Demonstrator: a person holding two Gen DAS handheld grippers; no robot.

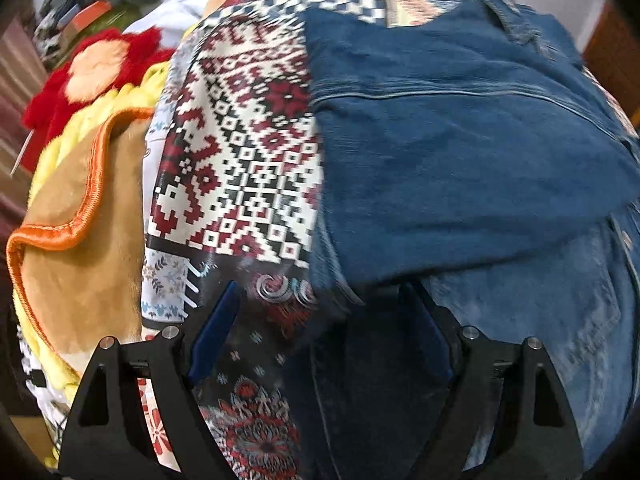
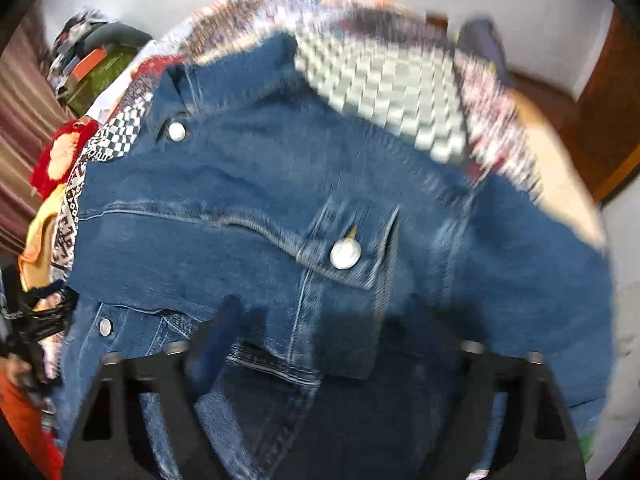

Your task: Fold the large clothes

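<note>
A blue denim jacket lies spread on a bed covered by a patterned red, white and black sheet. My left gripper points down over the jacket's left edge, where denim meets sheet. Its jaws stand wide apart and no cloth is pinched between them. In the right wrist view the jacket fills the frame, with a chest pocket flap and its silver button in the middle. My right gripper hovers just below that pocket. It is blurred, with its fingers apart over the denim.
A tan blanket with orange trim and a red plush item lie left of the sheet. Bags and clutter are piled at the back left. A wooden door stands at the right.
</note>
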